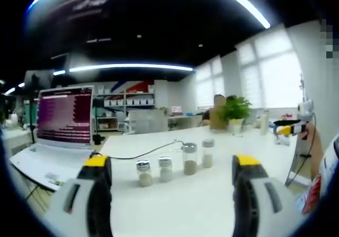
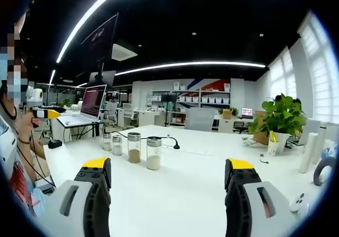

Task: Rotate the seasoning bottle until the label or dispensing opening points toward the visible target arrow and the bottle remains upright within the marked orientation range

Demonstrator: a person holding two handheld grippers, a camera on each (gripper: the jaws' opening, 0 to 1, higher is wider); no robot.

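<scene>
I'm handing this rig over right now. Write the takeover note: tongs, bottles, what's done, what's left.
Left tongs: open, empty, short of the bottles.
Right tongs: open, empty, also short of them.
Four seasoning bottles stand upright in a row on the white table, silver caps on, pale powder inside. In the right gripper view the same row sits ahead and to the left, with the laptop beyond it.
No target arrow or range mark can be made out on the table in either view.
Done: nothing gripped yet.
Left: find the mark, grip a bottle, turn it to face the arrow, keep it upright.
</scene>
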